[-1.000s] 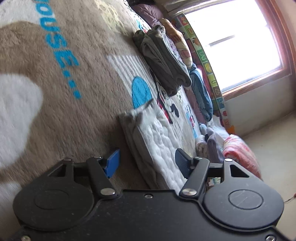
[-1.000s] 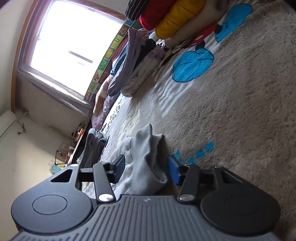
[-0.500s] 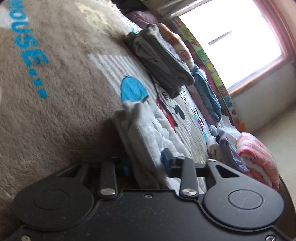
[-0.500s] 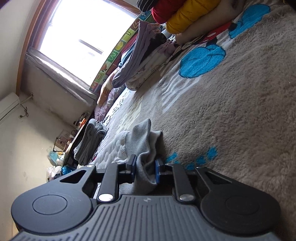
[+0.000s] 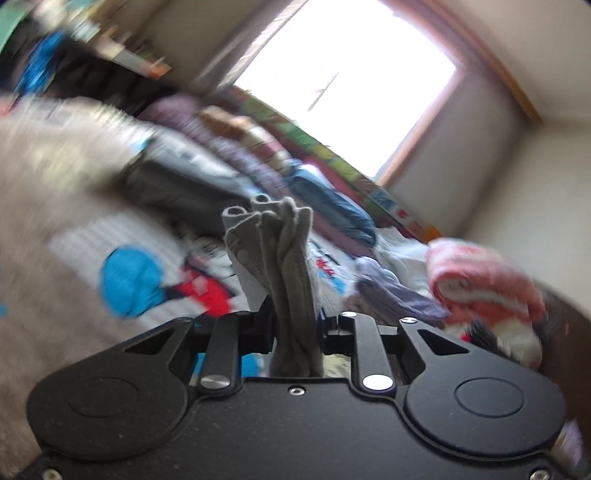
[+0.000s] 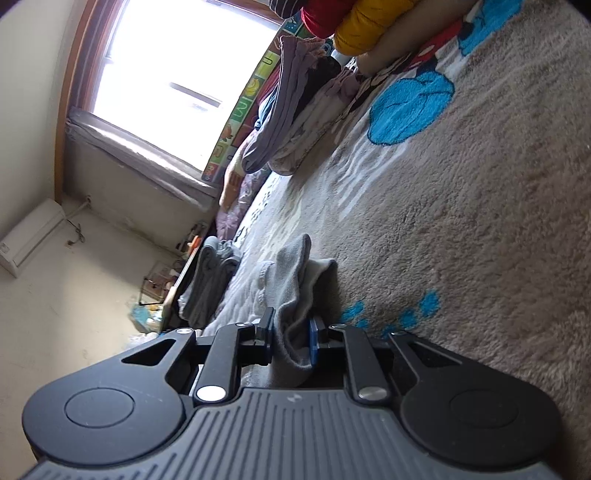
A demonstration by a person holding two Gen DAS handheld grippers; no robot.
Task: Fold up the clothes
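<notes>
Garment (image 6: 295, 280): plain grey, same grey in the left view (image 5: 284, 258). Blanket (image 6: 480, 206): tan plush, bright blue patches and dots, white stripes, red cartoon detail. Folded towel (image 5: 480, 284): pink with white bands. Cushion (image 6: 365, 22): yellow. Gripper pads (image 6: 314, 343): blue.

Both wrist views low over the blanket (image 6: 480, 221), facing the window (image 5: 351, 92), shared.

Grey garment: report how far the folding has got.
Done: both grippers have clamped the grey garment. A folded grey pile lies beyond. In hand: the left gripper holds bunched fabric up off the blanket; the right gripper pinches its edge low. Left: no finished fold shows yet.
</notes>
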